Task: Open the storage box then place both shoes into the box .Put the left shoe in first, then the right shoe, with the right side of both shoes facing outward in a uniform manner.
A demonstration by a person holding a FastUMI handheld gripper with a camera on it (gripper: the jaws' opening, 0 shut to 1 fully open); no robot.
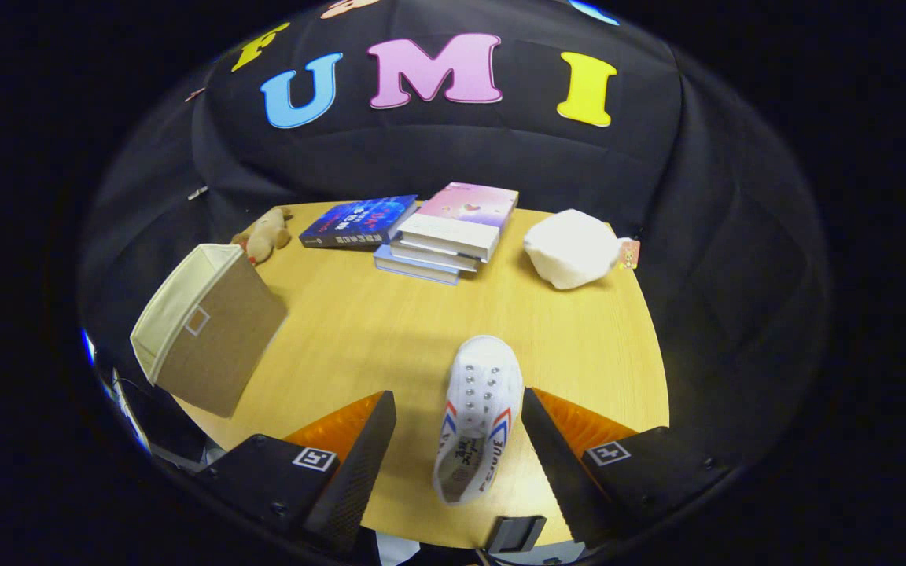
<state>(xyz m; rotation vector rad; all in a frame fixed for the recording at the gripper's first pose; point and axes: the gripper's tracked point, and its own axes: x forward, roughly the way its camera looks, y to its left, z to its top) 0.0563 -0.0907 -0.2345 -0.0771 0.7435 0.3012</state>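
a: where's the shoe rn?
b: on the wooden table, lying between my gripper fingers. long axis runs straight away from me, toe pointing toward the far side, heel opening nearest me. sole down, upright.
a: got hold of it?
b: no. fingers are spread wide, one each side of the shoe w/ gaps both sides, nothing gripped. right finger sits closer to it than the left; can't tell if it brushes the side.
a: and the storage box?
b: off to my left at the table edge, well apart from the shoe. beige fabric, tipped on its side, open mouth facing left, away from the shoe.
a: other stuff?
b: stack of books beyond the shoe at the back, a dark blue book beside them. white bundle to the back right, plush toy behind the box.
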